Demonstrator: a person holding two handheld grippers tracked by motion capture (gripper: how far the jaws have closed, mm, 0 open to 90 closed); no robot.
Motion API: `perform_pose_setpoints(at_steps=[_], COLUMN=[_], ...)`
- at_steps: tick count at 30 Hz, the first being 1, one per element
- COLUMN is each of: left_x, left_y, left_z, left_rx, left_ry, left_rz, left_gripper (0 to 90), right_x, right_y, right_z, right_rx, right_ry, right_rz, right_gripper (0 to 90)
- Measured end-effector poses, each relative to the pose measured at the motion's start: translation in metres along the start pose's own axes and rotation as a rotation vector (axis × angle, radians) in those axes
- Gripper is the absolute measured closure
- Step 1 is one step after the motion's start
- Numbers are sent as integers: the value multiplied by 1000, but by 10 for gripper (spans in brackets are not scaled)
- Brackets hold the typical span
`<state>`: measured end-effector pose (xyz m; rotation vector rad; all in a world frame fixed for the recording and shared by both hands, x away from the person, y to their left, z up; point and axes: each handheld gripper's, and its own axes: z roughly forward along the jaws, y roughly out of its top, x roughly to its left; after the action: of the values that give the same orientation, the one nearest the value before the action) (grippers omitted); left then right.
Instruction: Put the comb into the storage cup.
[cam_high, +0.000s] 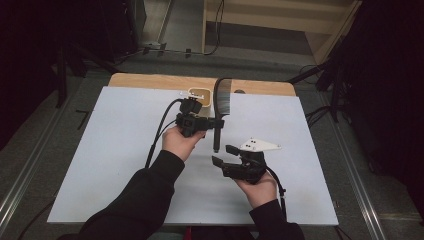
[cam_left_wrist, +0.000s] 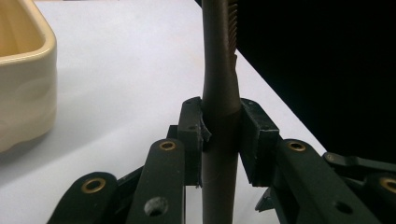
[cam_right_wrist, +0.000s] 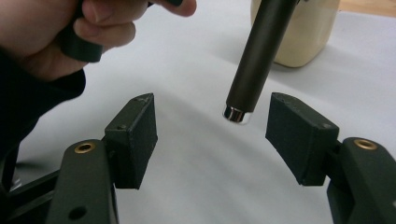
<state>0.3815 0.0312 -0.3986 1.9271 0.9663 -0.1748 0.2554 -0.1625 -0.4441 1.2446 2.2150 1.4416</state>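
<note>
Two grippers in play. My left gripper (cam_high: 209, 122) pinches the dark brown plastic comb with a long round handle (cam_high: 220, 107) at mid-handle, holding it upright above the white table sheet (cam_high: 115, 150), teeth end up, just beside the cream ceramic rectangular holder (cam_high: 199, 96). My right gripper (cam_high: 222, 155) is spread wide, jaws either side of the comb's silver-capped handle end (cam_right_wrist: 238, 115), not touching. Judgement: comb is lifted; a handover or regrip looks about half done, and closing on the handle end is left. No brand, label or readable writing anywhere.
</note>
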Motion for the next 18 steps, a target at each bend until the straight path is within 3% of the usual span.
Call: perform_pose_setpoints(at_steps=[7, 11, 18], left_x=[1, -1, 2], left_y=[0, 0, 1], left_z=[0, 0, -5], left_rx=[-2, 1, -11], left_ry=[-9, -8, -8], left_rz=[3, 21, 34], left_gripper=[730, 730, 730], right_x=[-7, -16, -31], right_y=[-1, -2, -5], right_z=[1, -3, -10], right_rx=[78, 76, 106], right_ry=[25, 49, 80], right_rz=[-46, -56, -34], right_gripper=[288, 266, 250])
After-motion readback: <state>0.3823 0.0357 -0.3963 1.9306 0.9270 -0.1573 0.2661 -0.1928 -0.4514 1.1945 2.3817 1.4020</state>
